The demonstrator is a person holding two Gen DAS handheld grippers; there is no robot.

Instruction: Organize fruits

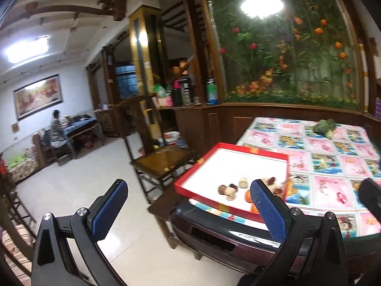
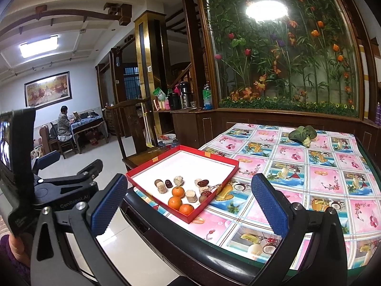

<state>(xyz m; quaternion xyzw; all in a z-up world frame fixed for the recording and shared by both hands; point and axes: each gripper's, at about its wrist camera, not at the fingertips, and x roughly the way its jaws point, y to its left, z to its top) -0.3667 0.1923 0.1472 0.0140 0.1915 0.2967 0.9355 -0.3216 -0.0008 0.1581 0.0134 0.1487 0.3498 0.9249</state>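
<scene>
Both grippers hang in the air off the near edge of the table (image 2: pixel 333 178), each with its blue-padded fingers spread wide and nothing between them. The left gripper (image 1: pixel 188 205) looks mostly over the floor beside the table corner, while the right gripper (image 2: pixel 190 200) faces the red tray (image 2: pixel 234 164) that sits on the near left corner of the flowered tablecloth. Inside the tray, toward its near end, lie three oranges (image 2: pixel 175 202) close together, with several pale chunks (image 2: pixel 191 195) and dark red dates (image 2: pixel 203 182) scattered just behind and beside them. A green leafy vegetable (image 2: pixel 302 134) rests alone at the far side of the table, well apart from the tray.
</scene>
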